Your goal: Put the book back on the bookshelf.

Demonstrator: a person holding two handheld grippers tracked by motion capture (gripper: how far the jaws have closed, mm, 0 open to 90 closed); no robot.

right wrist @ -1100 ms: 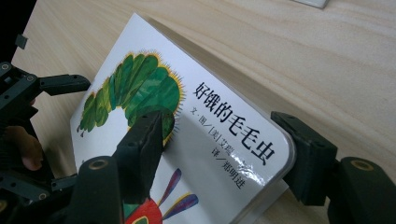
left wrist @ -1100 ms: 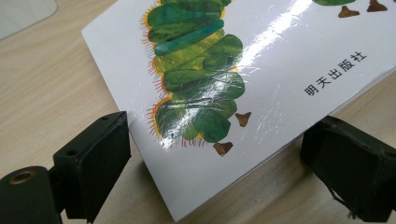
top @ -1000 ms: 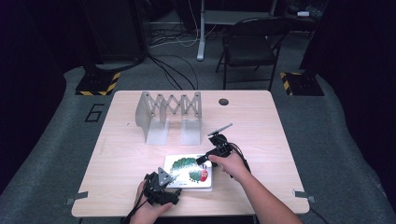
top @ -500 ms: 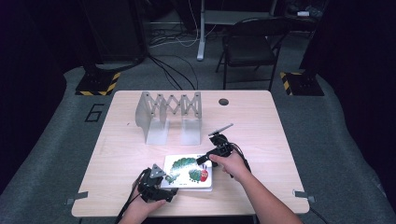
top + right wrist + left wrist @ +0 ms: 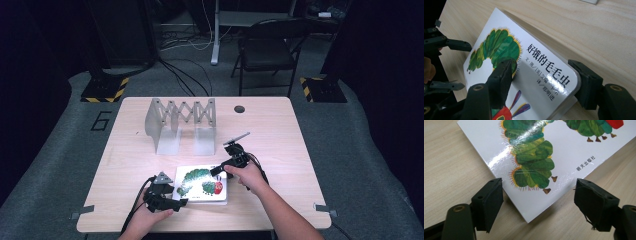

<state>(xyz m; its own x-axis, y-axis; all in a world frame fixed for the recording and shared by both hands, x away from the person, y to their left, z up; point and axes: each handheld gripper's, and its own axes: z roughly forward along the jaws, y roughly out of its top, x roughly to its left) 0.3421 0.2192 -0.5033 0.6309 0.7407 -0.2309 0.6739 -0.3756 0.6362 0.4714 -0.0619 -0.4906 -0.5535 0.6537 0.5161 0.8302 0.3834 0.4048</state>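
A white picture book (image 5: pixel 202 184) with a green caterpillar on its cover lies near the table's front edge. My left gripper (image 5: pixel 179 199) sits at the book's near left corner. In the left gripper view that corner of the book (image 5: pixel 544 147) pokes in between the jaws of my left gripper (image 5: pixel 539 202), which have just been closing; the pads stand apart from it. My right gripper (image 5: pixel 219 170) is shut on the book's far right corner. In its own view one pad presses on the cover of the book (image 5: pixel 499 62) and the other on its edge, at my right gripper (image 5: pixel 546 80).
A grey folding accordion rack (image 5: pixel 180 120) stands at the back middle of the wooden table (image 5: pixel 300 150). A dark round hole (image 5: pixel 239 109) is near the far edge. A black chair (image 5: pixel 267 50) stands behind the table.
My left gripper has drifted a little left and away from the front edge, and its jaws have narrowed around the book's corner. The right gripper and the book have stayed put.
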